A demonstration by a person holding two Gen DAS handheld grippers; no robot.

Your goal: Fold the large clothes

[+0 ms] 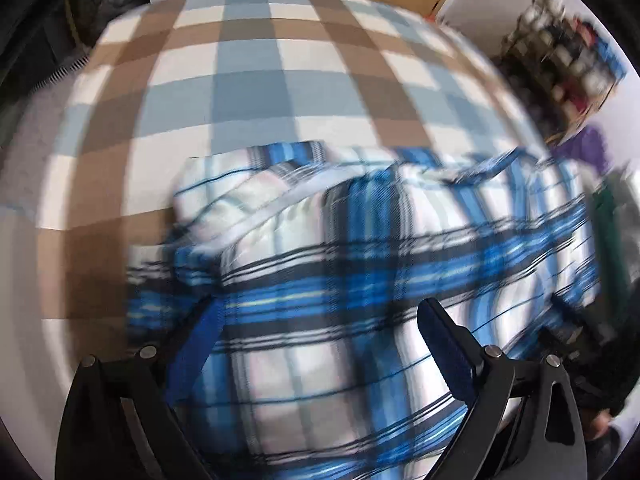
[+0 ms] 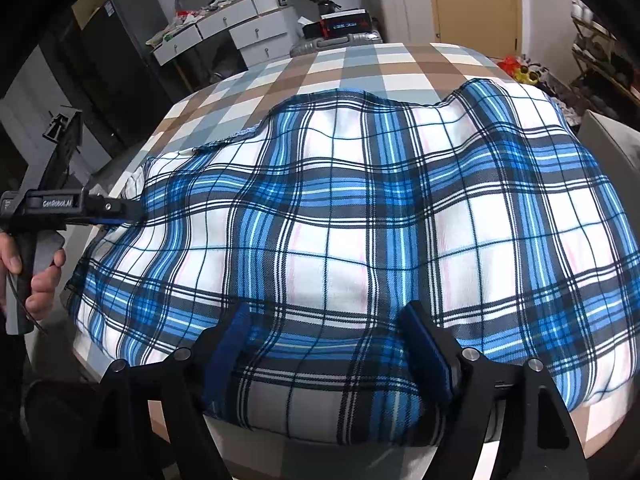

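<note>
A large blue, white and black plaid garment [image 2: 360, 208] lies spread over a surface covered by a brown, pale blue and white check cloth [image 2: 360, 64]. My right gripper [image 2: 328, 344] stands open over the garment's near edge, with a fold of the fabric bulging between its blue pads. In the blurred left wrist view the garment [image 1: 360, 260] is bunched and folded over itself. My left gripper [image 1: 316, 340] hangs above it with its fingers wide apart, open. From the right wrist view, the left gripper [image 2: 120, 212] is at the garment's left edge, held by a hand [image 2: 36, 276].
Beyond the far edge stand a silver suitcase [image 2: 340, 40], a white suitcase [image 2: 396, 0], a white desk with drawers [image 2: 224, 28] and a wooden door [image 2: 476, 0]. A cluttered shelf [image 2: 600, 60] is at the right. The check cover [image 1: 248, 80] shows bare behind the garment.
</note>
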